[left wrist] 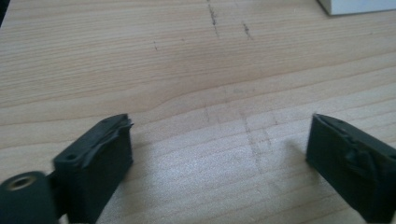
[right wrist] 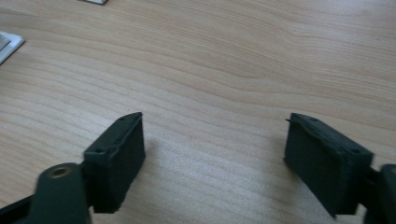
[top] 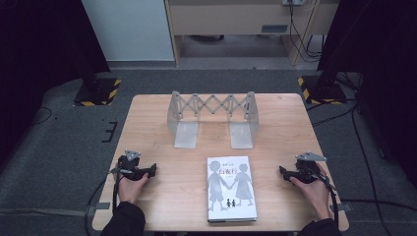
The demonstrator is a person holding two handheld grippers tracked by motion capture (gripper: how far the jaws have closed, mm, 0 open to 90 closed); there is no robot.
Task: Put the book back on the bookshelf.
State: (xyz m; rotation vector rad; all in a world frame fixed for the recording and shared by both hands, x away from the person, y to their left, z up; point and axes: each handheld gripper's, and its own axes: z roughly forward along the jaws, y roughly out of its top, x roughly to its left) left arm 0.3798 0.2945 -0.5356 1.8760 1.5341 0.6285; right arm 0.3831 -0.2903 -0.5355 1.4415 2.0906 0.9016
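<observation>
Even overhead light falls on the table, the surroundings stay dark, and both gripper views are soft and slightly blurred.

1 book, 1 rack, 2 grippers

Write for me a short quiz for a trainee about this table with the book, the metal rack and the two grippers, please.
1. True or false: the book stands upright inside the expandable metal book rack.
2. Which gripper is nearer to the book: A) the left gripper, B) the right gripper, C) I cannot tell?
3. Fill in: both grippers have their jaws ____ with only the wooden table between them.

Key
1. False: the book lies flat, cover up, at the near edge of the table, in front of the rack and apart from it.
2. B: the right gripper is closer to the book's edge; neither touches it.
3. Open.
</observation>
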